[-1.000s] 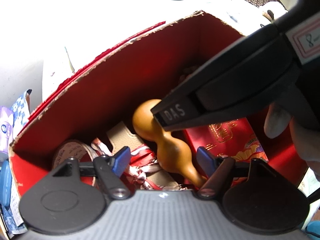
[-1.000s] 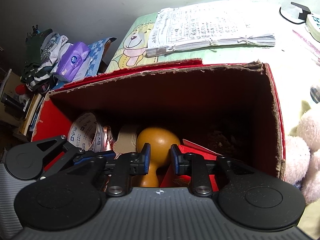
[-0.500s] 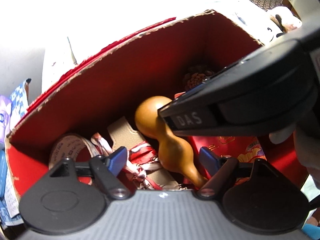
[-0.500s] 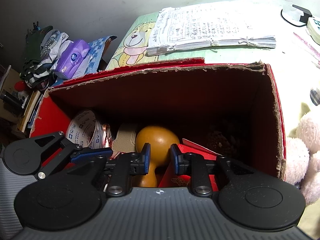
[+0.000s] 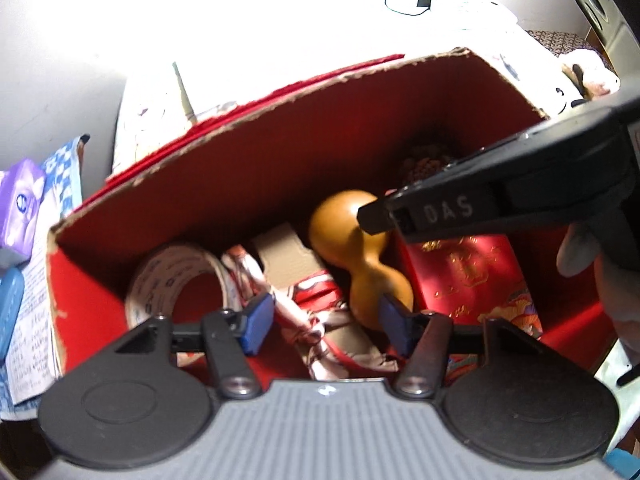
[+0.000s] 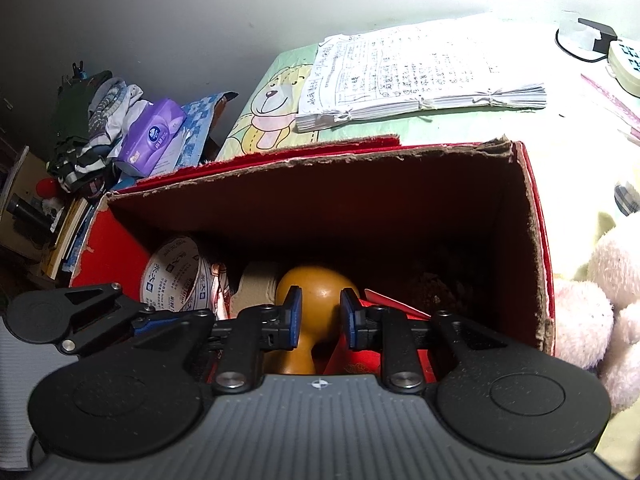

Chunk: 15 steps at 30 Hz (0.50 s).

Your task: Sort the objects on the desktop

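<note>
Red cardboard box (image 6: pixel 532 240) open-topped on desk (image 6: pixel 520 128), torn brown rim, far-left corner toward a bear-print mat (image 6: pixel 272 120). Inside, along left wall: tape roll (image 5: pixel 176 276) with small printed logos, unreadable; patterned ribbon bundle (image 5: pixel 312 320) and beige strap (image 5: pixel 284 256) mid-floor; orange gourd (image 5: pixel 360 256) lying centre, fat end toward far wall; red gold-printed packet (image 5: pixel 472 276) against right wall. Seen only from right wrist: stapled paper stack (image 6: pixel 420 76) covered in handwriting, too small to read, at desk's far edge; pink plush toy (image 6: pixel 600 304) touching box's right outer wall; purple tissue pack (image 6: pixel 154 136) with round blue logo on clutter pile off desk's left edge; black charger (image 6: pixel 600 38) at far-right corner. Seen only from left wrist: "DAS" lettering on right tool's black body (image 5: pixel 448 208), fingertip of a hand (image 5: pixel 576 248) under it, brown pinecone-like lump (image 5: pixel 424 164) in box's far-right corner. Left gripper (image 5: pixel 324 320) over box floor, jaws closing, blue pads (image 5: pixel 256 322) either side of ribbon bundle and gourd's narrow end, not pressing either. Right gripper (image 6: pixel 320 316) narrow, pads (image 6: pixel 294 316) flanking gourd's neck; contact with gourd not clear enough to call, cannot tell if clenched on it.
</note>
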Tool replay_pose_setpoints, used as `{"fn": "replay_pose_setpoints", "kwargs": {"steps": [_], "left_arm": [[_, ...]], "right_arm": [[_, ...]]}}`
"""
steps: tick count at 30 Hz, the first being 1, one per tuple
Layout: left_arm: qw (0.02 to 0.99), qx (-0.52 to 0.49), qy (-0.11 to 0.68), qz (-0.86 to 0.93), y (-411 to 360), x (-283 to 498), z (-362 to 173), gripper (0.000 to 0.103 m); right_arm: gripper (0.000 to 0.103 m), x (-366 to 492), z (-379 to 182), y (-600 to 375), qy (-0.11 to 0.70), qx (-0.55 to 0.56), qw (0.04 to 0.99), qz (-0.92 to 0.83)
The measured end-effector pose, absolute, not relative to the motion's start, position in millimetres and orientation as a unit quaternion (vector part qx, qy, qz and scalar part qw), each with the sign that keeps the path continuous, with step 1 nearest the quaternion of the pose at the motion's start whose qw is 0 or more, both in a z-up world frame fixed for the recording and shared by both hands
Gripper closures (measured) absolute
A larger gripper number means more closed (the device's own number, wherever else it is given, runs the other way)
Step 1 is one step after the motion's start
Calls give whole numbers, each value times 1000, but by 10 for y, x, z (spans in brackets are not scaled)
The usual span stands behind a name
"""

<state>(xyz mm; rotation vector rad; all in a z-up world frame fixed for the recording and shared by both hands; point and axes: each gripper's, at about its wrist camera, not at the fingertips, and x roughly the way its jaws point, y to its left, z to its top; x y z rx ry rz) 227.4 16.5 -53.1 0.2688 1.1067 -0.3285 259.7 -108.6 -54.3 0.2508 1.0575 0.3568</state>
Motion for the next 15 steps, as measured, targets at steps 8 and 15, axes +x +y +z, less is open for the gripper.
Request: {"fn": "replay_pose_setpoints", "kwargs": {"steps": [8, 15], "left_arm": [[849, 68, 510, -122, 353, 1772, -601, 36], [871, -33, 475, -122, 452, 1796, -511, 9]], "right_arm": [[79, 2618, -574, -1054, 517, 108, 833, 165], [79, 2617, -567, -1078, 516, 114, 831, 173]]}}
